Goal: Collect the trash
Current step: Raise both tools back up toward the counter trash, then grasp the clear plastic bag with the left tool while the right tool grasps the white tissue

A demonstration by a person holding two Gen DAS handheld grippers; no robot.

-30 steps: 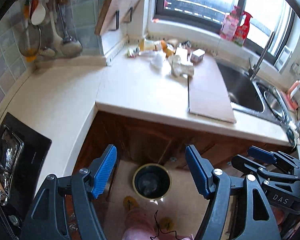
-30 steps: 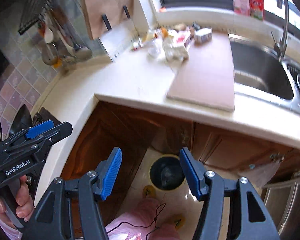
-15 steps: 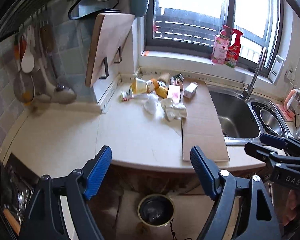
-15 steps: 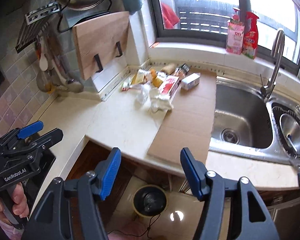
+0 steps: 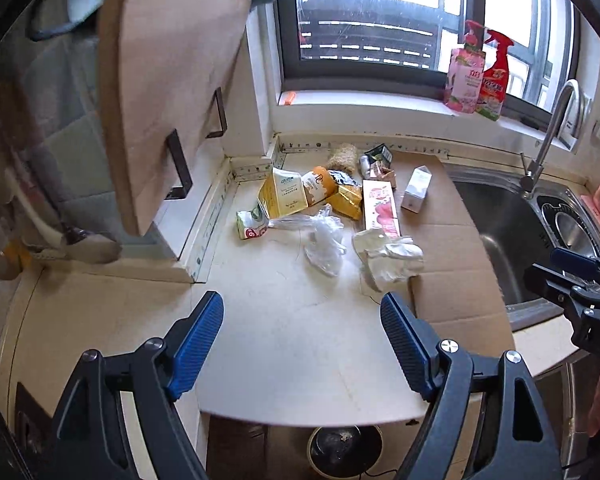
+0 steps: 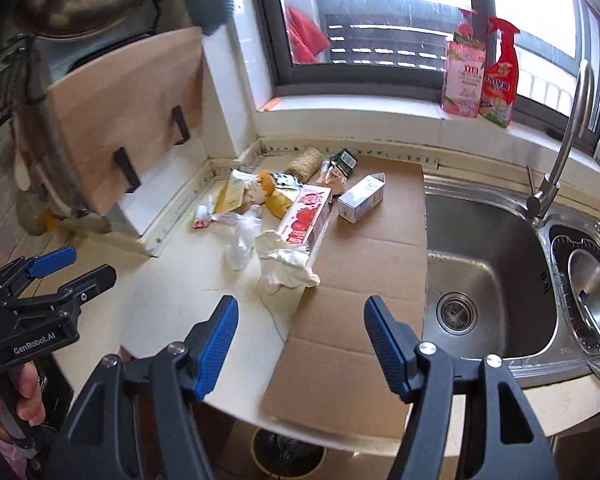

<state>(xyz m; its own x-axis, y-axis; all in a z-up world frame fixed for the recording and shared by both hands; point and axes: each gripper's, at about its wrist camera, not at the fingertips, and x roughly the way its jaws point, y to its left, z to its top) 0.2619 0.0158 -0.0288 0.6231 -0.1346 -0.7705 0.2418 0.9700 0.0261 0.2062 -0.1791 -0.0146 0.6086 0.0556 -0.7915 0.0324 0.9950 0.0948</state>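
A heap of trash lies at the back of the cream counter: crumpled white tissue (image 5: 388,256) (image 6: 286,260), clear plastic wrap (image 5: 324,240) (image 6: 242,240), a red-and-white carton (image 5: 380,210) (image 6: 306,216), a yellow carton (image 5: 284,198), a small white box (image 5: 416,188) (image 6: 360,198) and more wrappers. A round bin (image 5: 344,450) (image 6: 288,454) stands on the floor under the counter edge. My left gripper (image 5: 302,316) is open and empty, short of the heap. My right gripper (image 6: 300,320) is open and empty over flat cardboard (image 6: 352,320).
A steel sink (image 6: 484,264) with a tall tap (image 6: 560,160) lies to the right. A wooden cutting board (image 5: 160,92) hangs on the left wall. Two cleaner bottles (image 6: 480,68) stand on the window sill. Utensils hang at the far left.
Both grippers have risen from near the floor bin and moved forward over the counter toward the heap. Both stayed open and empty.
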